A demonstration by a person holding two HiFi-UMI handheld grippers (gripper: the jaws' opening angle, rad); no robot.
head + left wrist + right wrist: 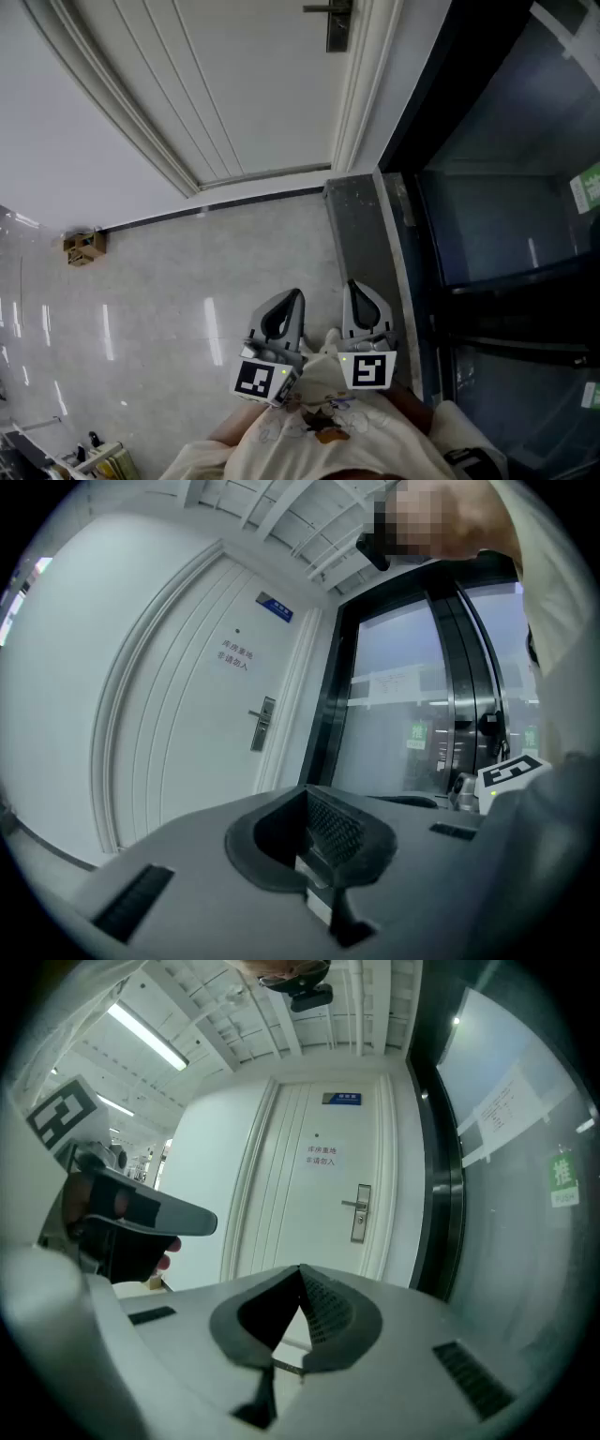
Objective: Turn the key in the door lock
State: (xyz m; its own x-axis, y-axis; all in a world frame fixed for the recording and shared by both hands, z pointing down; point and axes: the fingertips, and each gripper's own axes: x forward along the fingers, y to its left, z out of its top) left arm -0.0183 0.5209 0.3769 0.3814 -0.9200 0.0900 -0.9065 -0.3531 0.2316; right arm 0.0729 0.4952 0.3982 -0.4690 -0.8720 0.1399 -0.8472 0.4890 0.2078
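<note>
- The left gripper (306,791) and right gripper (300,1269) are seen closed, nothing held.
- The lock (359,1213) is set on the door (300,1194), well ahead (no key can be made out).
- A key is judged small, stiff and slick; its flat head should be pinched.

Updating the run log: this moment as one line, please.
left gripper: shut, empty | right gripper: shut, empty | door lock: ahead, untouched
</note>
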